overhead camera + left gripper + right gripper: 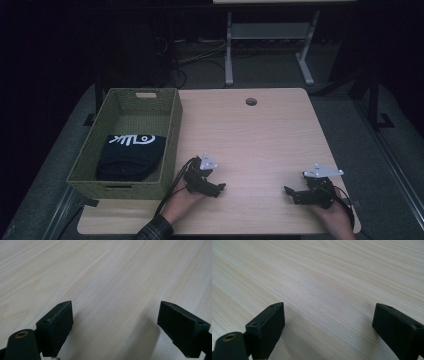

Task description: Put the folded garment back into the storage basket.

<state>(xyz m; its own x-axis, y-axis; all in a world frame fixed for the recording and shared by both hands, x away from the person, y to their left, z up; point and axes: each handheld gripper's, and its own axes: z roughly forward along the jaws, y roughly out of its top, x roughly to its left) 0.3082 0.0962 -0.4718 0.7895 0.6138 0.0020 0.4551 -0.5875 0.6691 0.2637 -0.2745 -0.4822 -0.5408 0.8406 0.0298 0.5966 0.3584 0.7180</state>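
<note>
A green woven basket (170, 135) stands at the table's left side. Inside it lies a folded black garment (131, 156) with a white print. My left gripper (220, 188) rests low over the wooden table (250, 140) just right of the basket's near corner, held by a hand in a plaid sleeve. Its jaws stand wide apart with bare wood between them (115, 322). My right gripper (290, 194) sits near the front right of the table, pointing left. It is open too, with nothing between its jaws (328, 327).
A round cable hole (251, 102) sits near the table's far edge. Beyond the table stand the white legs of another desk (229, 50) and cables on the floor. Cables trail from both grippers toward the front edge.
</note>
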